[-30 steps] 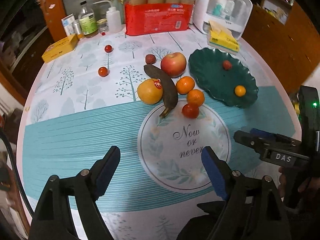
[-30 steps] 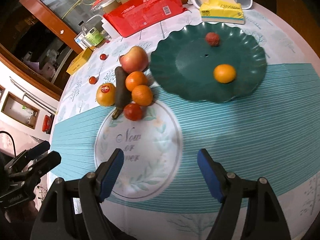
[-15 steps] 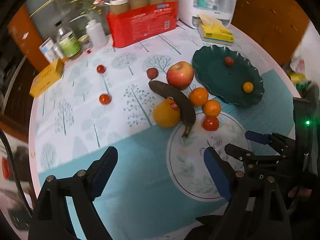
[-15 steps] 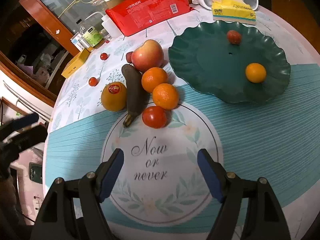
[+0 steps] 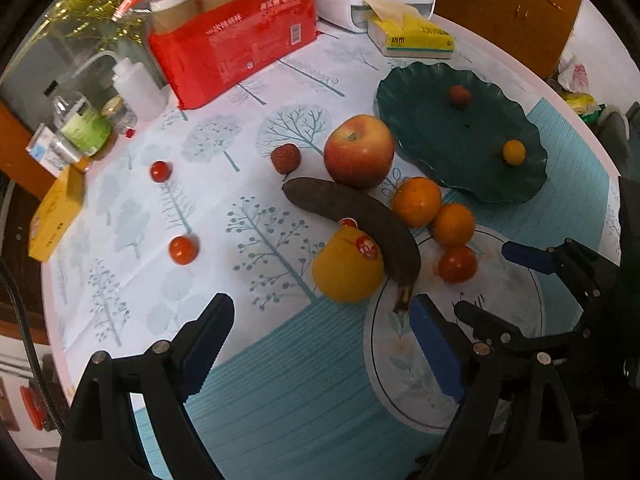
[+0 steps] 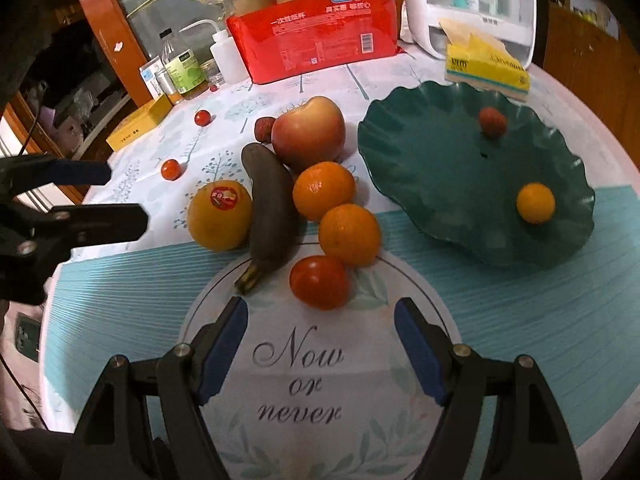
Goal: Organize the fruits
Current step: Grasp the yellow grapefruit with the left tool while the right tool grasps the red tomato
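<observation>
A dark banana, a stickered orange, an apple, two tangerines and a tomato lie clustered mid-table. The green plate to their right holds a small orange and a lychee. My right gripper is open just short of the tomato, nothing between its pads. My left gripper is open near the stickered orange and the banana stem, holding nothing. Two cherry tomatoes and a lychee lie apart on the left.
Along the back stand a red pack of paper cups, a yellow tissue box, a white appliance and bottles. A yellow carton sits by the left table edge. The other gripper shows at the right.
Both grippers have come closer to the fruit cluster and lower. The left one rolled, shifted left of the right gripper, and its jaws spread slightly wider.
</observation>
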The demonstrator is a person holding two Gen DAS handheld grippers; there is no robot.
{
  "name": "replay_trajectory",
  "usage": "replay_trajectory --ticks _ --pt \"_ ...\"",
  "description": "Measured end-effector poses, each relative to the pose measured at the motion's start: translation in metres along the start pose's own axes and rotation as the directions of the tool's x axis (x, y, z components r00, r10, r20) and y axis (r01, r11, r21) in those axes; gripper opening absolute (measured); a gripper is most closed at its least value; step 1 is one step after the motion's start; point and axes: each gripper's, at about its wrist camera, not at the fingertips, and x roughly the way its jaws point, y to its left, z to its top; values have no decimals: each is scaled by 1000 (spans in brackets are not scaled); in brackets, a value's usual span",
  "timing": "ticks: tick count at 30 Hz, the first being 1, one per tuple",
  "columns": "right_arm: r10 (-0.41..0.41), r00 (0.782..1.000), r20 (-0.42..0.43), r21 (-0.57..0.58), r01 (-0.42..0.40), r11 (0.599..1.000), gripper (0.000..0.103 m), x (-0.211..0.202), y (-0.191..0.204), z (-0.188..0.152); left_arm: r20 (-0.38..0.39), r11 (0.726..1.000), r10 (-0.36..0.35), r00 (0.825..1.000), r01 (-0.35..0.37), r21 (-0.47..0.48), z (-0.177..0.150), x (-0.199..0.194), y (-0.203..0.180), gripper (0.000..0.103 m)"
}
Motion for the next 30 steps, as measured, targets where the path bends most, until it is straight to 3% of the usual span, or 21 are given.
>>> replay_trajectory --ticks 10,21,30 --pt "-37 999 -29 -17 37 999 59 21 1 1 -8 997 -70 997 70 9 3 46 -4 88" --pt "-39 999 -20 -74 37 997 47 26 9 3 62 996 -87 994 87 5 1 64 -1 88" --pt "-48 999 -8 -95 47 994 40 28 13 4 89 993 -105 990 110 -49 0 71 7 78"
